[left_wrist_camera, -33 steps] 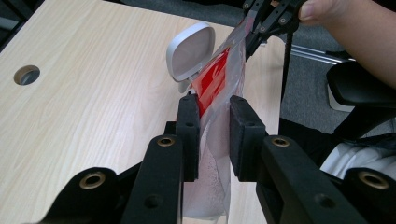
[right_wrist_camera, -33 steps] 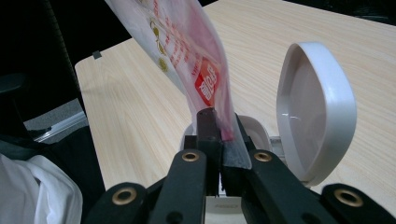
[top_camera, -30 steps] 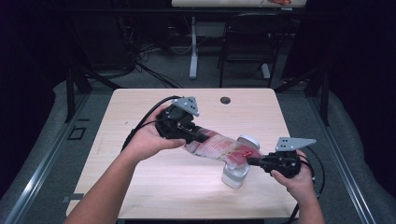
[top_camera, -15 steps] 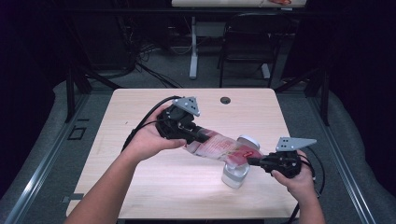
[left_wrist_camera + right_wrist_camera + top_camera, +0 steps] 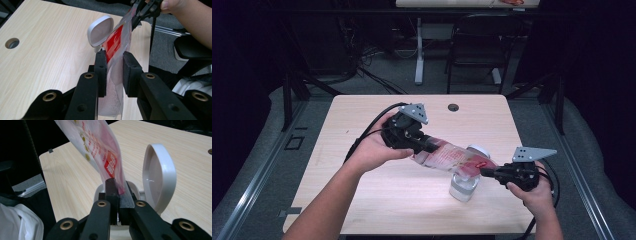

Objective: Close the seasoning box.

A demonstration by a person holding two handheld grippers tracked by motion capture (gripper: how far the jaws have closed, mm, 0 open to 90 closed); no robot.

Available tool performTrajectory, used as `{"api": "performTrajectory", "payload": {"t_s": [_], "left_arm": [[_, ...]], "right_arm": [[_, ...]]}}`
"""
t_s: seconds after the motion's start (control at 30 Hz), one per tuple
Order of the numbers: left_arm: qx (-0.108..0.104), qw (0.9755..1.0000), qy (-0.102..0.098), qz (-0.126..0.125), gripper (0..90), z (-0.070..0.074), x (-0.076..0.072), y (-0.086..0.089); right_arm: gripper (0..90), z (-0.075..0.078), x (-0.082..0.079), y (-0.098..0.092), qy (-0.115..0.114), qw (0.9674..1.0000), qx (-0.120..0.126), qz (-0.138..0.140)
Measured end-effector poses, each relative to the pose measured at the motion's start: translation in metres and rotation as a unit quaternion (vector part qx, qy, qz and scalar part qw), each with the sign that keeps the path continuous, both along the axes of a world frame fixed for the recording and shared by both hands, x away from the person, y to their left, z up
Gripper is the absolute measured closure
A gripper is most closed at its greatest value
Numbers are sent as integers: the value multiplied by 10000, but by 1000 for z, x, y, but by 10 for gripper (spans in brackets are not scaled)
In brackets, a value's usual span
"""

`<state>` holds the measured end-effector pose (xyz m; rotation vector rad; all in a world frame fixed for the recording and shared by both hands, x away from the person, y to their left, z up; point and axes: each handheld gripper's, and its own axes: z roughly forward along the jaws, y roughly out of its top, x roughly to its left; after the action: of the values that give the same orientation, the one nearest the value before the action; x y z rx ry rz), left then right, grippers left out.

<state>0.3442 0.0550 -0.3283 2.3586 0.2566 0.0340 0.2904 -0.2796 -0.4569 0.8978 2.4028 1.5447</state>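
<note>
A clear plastic pouch (image 5: 452,160) with a red printed panel is stretched between the two grippers, hanging slantwise above the bench (image 5: 362,120) and over a small container (image 5: 462,187). The pouch is thin, glossy film, see-through at its edges, with a red block across its middle and small gold round marks and red lines of print on the clear part; a red label with pale characters sits near its lower end (image 5: 110,166), but the writing is too small to read. A pale, grainy powder shows inside it in the left gripper view (image 5: 112,95).

The left gripper (image 5: 424,145) is closed on the higher end of the pouch, its black pads (image 5: 101,70) pressing the film from both sides. The right gripper (image 5: 484,172) is clamped shut on the lower end, just above the container, with the film pinched between its jaws.

The container is a small translucent jar standing on the bench directly under the pouch's lower end. Its white hinged lid (image 5: 157,177) is round, smooth plastic, flipped upright and open beside the pouch.

The bench is pale wood-grain laminate with a round cable hole (image 5: 453,107) beyond the pouch.
</note>
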Motion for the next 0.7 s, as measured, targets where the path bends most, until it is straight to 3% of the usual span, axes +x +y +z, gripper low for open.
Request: {"api": "performTrajectory", "payload": {"t_s": [0.7], "left_arm": [[7, 10000, -41, 71, 765, 4, 0, 6]], "right_arm": [[889, -1, 2, 7, 32, 9999, 48, 101]]}}
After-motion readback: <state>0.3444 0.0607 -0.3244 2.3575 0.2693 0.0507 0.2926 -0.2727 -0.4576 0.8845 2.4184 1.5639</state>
